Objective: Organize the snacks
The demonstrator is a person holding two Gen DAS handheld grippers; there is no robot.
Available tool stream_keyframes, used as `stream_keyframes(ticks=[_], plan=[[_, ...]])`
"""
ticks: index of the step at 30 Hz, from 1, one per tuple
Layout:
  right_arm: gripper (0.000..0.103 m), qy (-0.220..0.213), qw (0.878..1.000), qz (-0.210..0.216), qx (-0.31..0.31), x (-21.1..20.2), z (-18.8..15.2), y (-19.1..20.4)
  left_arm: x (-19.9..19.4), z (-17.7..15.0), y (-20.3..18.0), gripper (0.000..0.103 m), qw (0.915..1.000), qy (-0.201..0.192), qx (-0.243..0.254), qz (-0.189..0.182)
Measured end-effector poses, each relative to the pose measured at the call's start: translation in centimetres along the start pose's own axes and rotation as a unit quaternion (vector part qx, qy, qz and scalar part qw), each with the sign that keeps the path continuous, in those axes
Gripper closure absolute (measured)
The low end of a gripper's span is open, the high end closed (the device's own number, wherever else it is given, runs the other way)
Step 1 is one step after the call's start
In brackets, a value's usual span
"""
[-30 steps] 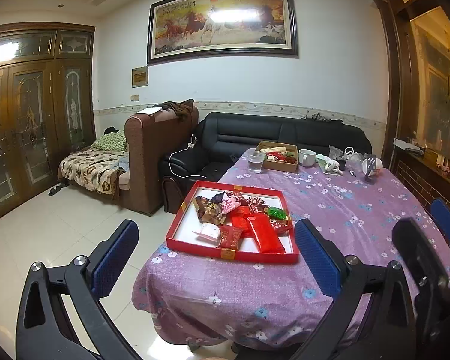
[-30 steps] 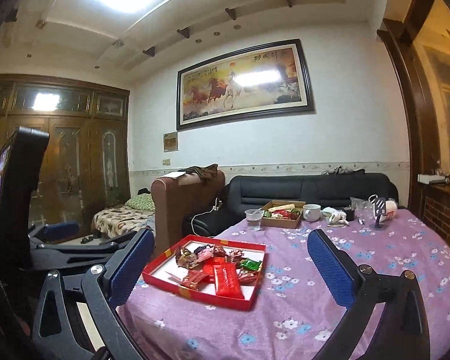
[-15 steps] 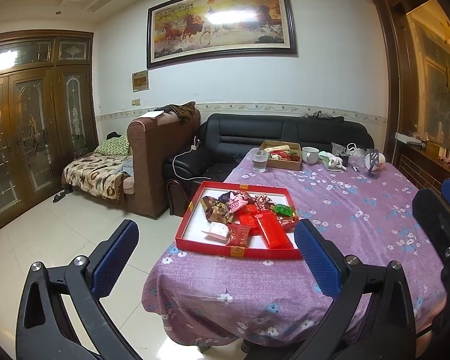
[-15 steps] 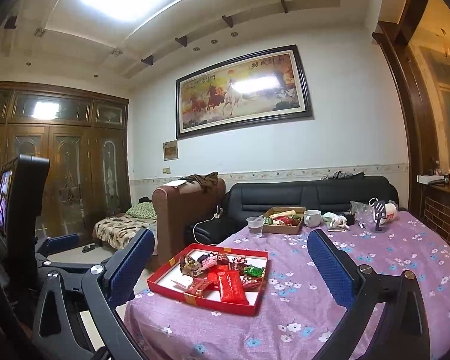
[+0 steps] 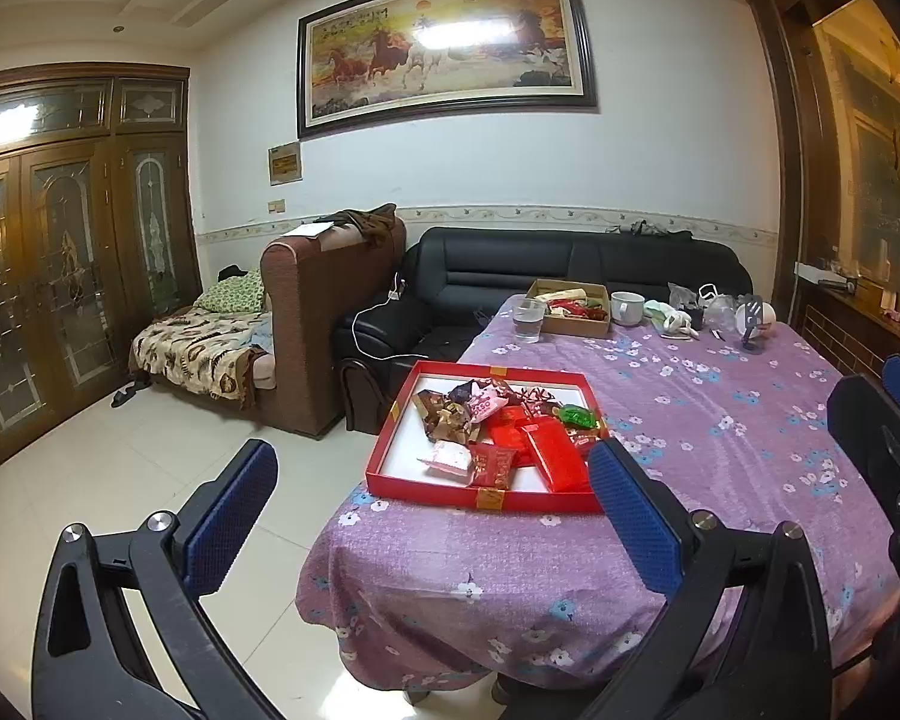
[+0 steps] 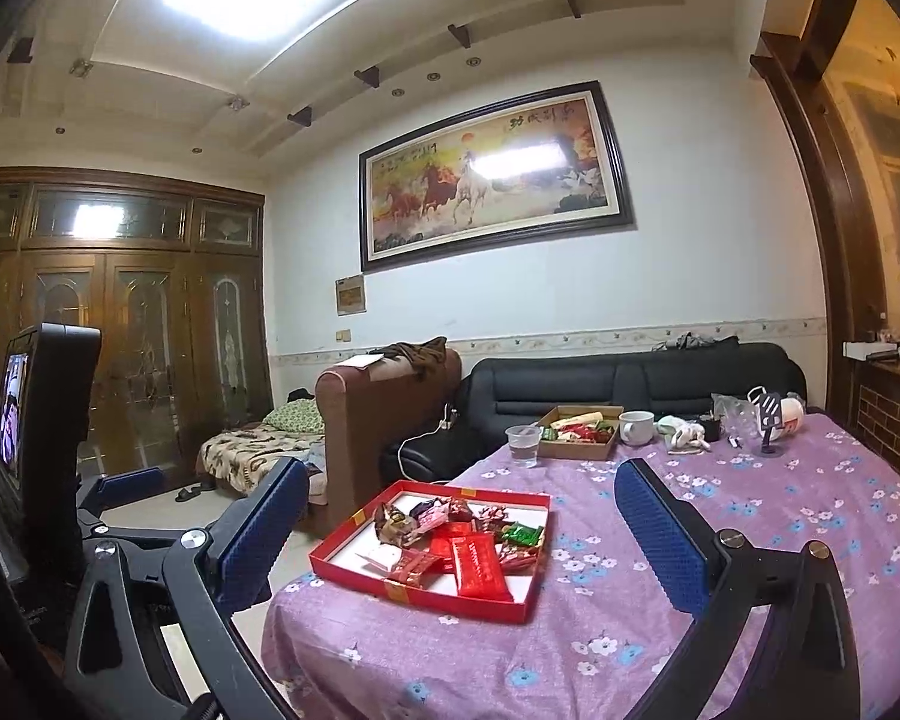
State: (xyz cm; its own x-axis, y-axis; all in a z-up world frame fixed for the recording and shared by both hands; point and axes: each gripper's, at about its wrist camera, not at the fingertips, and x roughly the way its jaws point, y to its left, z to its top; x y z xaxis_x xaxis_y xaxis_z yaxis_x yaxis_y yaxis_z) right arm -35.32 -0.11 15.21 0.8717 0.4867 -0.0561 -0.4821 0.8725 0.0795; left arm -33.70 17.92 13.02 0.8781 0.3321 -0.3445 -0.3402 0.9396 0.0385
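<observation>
Lay ahead of both tongs, well apart: snacks (image 5: pixel 504 432) heaped in the red tray (image 5: pixel 390 438) at the table's (image 5: pixel 720 420) near-left corner, long red packet (image 6: pixel 480 567) running near-to-far. Left gripper (image 5: pixel 432 525) spread, empty, seemingly nearer the tray; right gripper (image 6: pixel 456 540) spread, empty. Drew back from the tray versus a second ago.

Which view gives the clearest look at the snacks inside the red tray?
The left wrist view: it looks down more steeply into the red tray, so the snacks spread out individually. The right wrist view shows the same tray at a flatter angle, with wrappers overlapping and the near wall hiding some of the floor.
</observation>
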Motion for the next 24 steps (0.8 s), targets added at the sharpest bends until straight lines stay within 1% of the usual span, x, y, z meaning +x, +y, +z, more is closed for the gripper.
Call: stream_keyframes(ticks=[6, 24], plan=[[0.0, -0.002, 1.0, 0.001, -0.014, -0.1, -0.1, 0.9, -0.2, -0.1, 0.1, 0.0, 1.0, 0.003, 0.005, 0.0], [0.0, -0.002, 1.0, 0.006, -0.017, -0.3, -0.5, 1.4, 0.0, -0.2, 0.3, 0.0, 1.0, 0.004, 0.004, 0.002]])
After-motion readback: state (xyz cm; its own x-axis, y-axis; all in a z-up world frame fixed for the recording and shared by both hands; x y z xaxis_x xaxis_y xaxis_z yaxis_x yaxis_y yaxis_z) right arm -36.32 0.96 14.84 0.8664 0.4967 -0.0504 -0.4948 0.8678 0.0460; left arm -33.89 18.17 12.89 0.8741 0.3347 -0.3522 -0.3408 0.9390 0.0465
